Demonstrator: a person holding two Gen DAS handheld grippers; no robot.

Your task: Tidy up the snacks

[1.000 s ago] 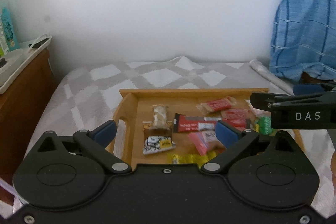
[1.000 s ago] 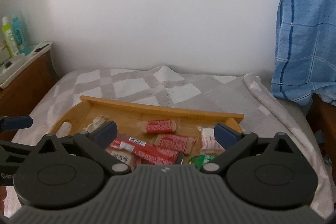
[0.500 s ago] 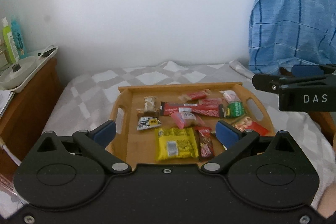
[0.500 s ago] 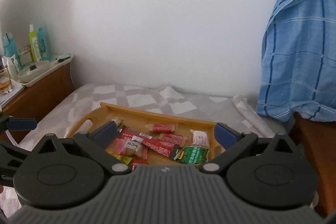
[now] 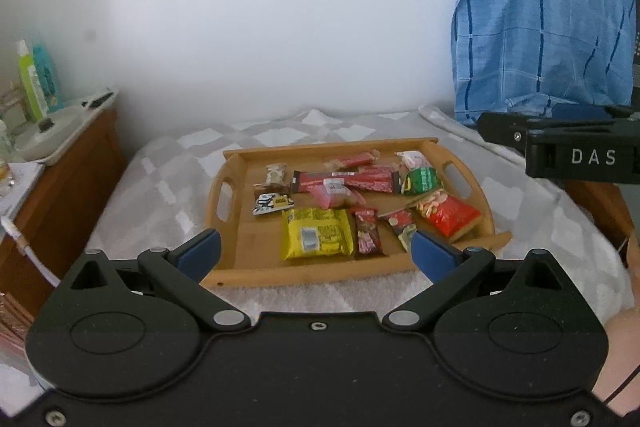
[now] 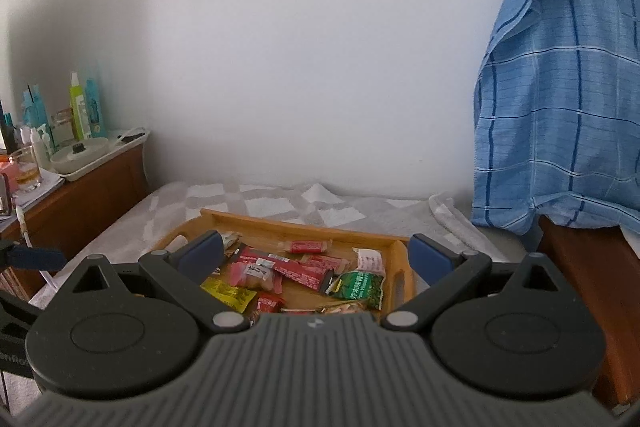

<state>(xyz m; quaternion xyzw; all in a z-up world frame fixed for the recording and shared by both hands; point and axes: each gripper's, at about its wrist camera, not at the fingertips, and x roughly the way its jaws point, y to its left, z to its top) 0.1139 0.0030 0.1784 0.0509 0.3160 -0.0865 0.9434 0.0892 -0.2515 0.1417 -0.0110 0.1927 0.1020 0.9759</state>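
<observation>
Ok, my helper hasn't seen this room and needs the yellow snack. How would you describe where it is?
Find the wooden tray on the grey checked blanket. The yellow packet lies flat near its front edge, beside a small dark red bar. It is the tray's only large yellow wrapper.

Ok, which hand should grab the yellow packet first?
Probably left. The yellow packet lies at the tray's near edge, centred between the open left tool. From the right tool, also open, only its corner shows, off to the left side.
</observation>
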